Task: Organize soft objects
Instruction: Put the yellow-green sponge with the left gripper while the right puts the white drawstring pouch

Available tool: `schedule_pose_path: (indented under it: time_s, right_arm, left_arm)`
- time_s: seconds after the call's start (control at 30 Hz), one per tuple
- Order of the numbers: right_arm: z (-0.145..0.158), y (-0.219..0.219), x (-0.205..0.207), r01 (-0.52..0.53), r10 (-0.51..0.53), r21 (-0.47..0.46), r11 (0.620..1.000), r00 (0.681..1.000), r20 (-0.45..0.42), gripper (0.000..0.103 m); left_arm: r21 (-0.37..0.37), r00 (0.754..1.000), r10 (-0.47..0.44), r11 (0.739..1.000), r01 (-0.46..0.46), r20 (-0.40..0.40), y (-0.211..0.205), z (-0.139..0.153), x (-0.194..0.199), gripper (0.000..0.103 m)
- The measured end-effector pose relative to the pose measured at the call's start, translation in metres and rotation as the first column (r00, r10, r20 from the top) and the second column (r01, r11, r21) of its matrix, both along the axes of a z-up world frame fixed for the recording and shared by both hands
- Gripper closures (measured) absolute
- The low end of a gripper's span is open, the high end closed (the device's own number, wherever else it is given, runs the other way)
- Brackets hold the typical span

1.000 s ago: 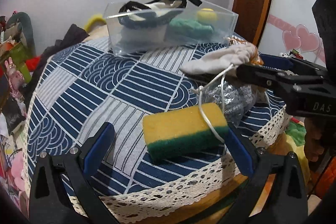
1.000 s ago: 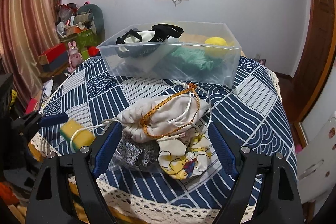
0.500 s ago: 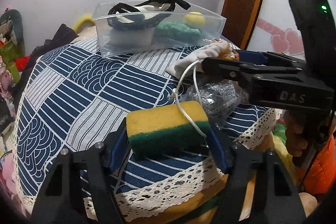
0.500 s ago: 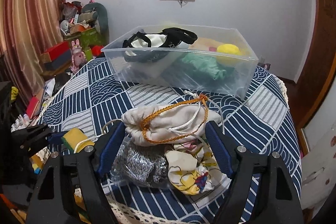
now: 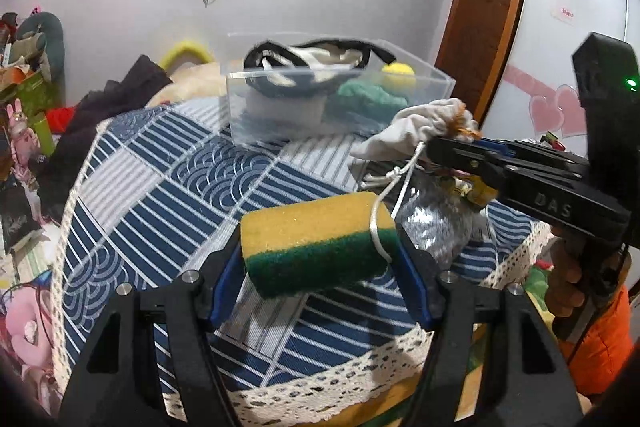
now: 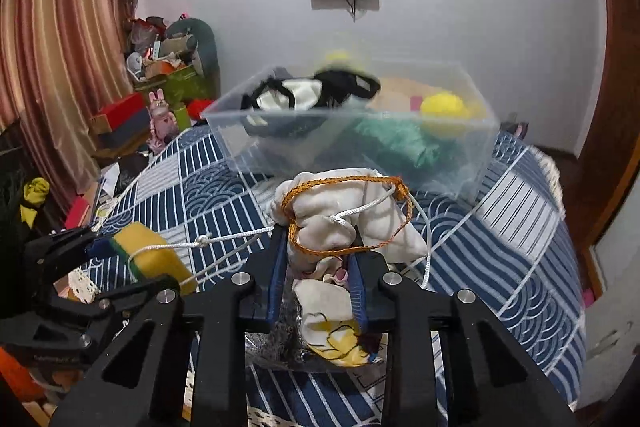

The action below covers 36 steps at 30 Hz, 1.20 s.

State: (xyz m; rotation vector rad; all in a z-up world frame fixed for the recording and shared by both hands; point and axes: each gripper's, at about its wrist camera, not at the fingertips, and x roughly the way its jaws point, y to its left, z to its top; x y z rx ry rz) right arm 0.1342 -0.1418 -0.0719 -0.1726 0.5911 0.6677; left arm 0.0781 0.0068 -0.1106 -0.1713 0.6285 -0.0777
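A yellow and green sponge (image 5: 316,243) hangs just above the blue patterned tablecloth (image 5: 168,195), and my left gripper (image 5: 318,255) is shut on its two ends. A white cord (image 5: 374,227) from the white drawstring pouch (image 5: 412,131) lies over the sponge. My right gripper (image 6: 318,255) has its jaws closing on that pouch (image 6: 336,211), with the pads pressing its gathered neck under an orange braided cord (image 6: 348,183). A cartoon-print cloth (image 6: 332,339) and a silver bag (image 5: 436,227) hang below the pouch. The right wrist view shows the left gripper (image 6: 100,267) with the sponge (image 6: 152,255) at the left.
A clear plastic bin (image 6: 472,163) stands at the back of the table with a black and white item, a green cloth and a yellow ball inside. The lace table edge (image 5: 320,387) runs just below the left gripper. Clutter fills the floor at the left.
The left jaws closed on the sponge and lifted it off the cloth. The right jaws closed on the pouch, whose bundle now sits higher.
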Motion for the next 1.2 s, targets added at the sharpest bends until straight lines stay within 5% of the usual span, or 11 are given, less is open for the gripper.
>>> schedule_pose_path:
  time_s: [0.2,0.3,0.43,0.7,0.83,0.87,0.93,1.2]
  right_arm:
    - [0.014,-0.006,-0.006,0.014,-0.014,0.005,1.0,0.999,0.051,0.076]
    - [0.01,-0.01,-0.001,0.032,-0.032,-0.009,0.999,0.999,0.033,0.066]
    - [-0.001,-0.013,0.008,0.076,-0.076,-0.054,0.996,0.997,0.014,0.04]
    - [0.003,-0.012,0.018,0.08,-0.081,-0.049,0.996,0.997,-0.001,0.032]
    - [0.008,-0.006,0.026,0.05,-0.05,-0.036,0.998,0.999,-0.012,0.035]
    - [0.009,-0.004,0.028,0.033,-0.034,-0.026,0.999,0.999,-0.023,0.041]
    - [0.009,-0.002,0.033,0.001,-0.001,-0.015,1.0,0.999,-0.049,0.068]
    - [0.023,0.001,0.022,0.002,-0.001,-0.013,1.0,1.0,0.031,0.078]
  left_arm:
    - [0.026,0.998,0.018,0.999,-0.02,0.064,0.004,0.022,0.003,0.036]
    - [0.034,0.996,0.019,0.999,-0.022,0.088,0.005,0.031,0.009,0.036]
    - [0.042,0.994,0.017,0.999,-0.022,0.106,0.005,0.039,0.018,0.036]
    - [0.055,0.991,0.014,0.998,-0.022,0.135,0.001,0.047,0.028,0.036]
    - [0.061,0.988,0.017,0.998,-0.026,0.15,0.002,0.052,0.029,0.036]
    - [0.061,0.988,0.018,0.998,-0.027,0.152,0.003,0.053,0.029,0.036]
    - [0.06,0.988,0.018,0.998,-0.027,0.152,0.003,0.054,0.03,0.036]
    - [0.064,0.986,0.029,0.997,-0.04,0.162,0.005,0.061,0.037,0.036]
